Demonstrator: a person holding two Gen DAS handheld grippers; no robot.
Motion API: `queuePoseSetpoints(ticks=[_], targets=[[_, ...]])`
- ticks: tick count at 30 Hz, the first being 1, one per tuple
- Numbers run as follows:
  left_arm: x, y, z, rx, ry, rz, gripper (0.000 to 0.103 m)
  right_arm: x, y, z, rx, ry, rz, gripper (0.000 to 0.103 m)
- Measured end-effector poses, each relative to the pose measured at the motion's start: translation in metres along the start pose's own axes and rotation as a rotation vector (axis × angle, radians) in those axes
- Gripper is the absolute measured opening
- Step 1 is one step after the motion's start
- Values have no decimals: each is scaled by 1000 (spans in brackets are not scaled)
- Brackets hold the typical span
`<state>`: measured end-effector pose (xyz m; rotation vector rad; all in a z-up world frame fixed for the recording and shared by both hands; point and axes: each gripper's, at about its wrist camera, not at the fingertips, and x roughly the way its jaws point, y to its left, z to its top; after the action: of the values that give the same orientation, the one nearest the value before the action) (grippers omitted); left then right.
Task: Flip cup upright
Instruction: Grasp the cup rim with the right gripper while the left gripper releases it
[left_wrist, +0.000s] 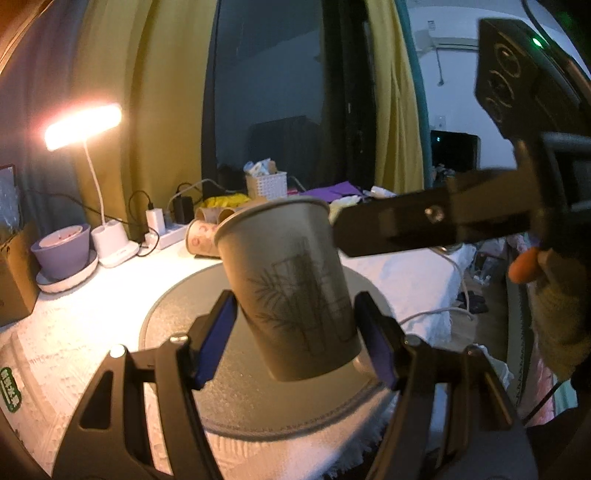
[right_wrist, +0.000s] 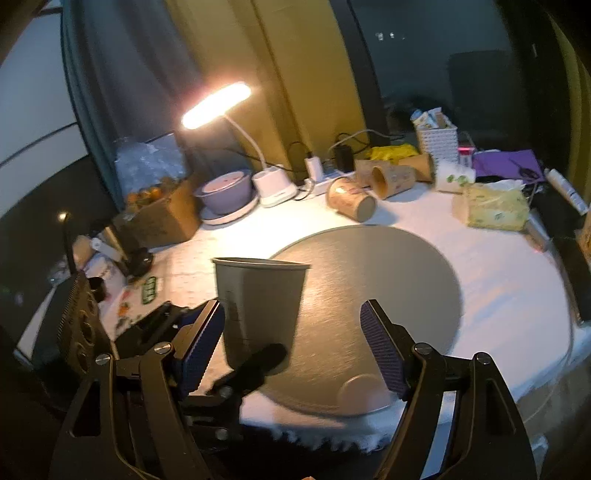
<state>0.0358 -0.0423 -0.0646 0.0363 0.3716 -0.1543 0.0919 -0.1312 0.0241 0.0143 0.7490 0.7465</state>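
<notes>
A grey paper cup (left_wrist: 291, 280) with a bamboo print is held mouth-up and slightly tilted above a round grey mat (left_wrist: 258, 398). My left gripper (left_wrist: 299, 339) is shut on the cup's lower half, a blue pad on each side. My right gripper (right_wrist: 295, 343) is open and empty; the cup (right_wrist: 258, 306) shows just beyond its left finger (right_wrist: 199, 347), with the left gripper's fingers around the cup's base. The right gripper's finger (left_wrist: 424, 225) reaches in from the right near the cup's rim in the left wrist view.
The mat lies on a white cloth-covered table (right_wrist: 498, 280). At the back: a lit desk lamp (right_wrist: 218, 107), purple bowl on a plate (right_wrist: 225, 195), power strip, brown paper cups on their sides (right_wrist: 351, 201), white basket (right_wrist: 436, 142), tissue pack (right_wrist: 495, 206), cardboard box (right_wrist: 162, 218).
</notes>
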Motion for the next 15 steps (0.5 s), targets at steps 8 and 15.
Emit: queuePoseSetpoints(ticks=[8,15], targets=[[-17,-19,-7,79,-67,-15,67,1,17,-4,-9,23,46,79],[-22,-28,-11,117,-88,-29,67,6,13,-3,12,34,60,79]])
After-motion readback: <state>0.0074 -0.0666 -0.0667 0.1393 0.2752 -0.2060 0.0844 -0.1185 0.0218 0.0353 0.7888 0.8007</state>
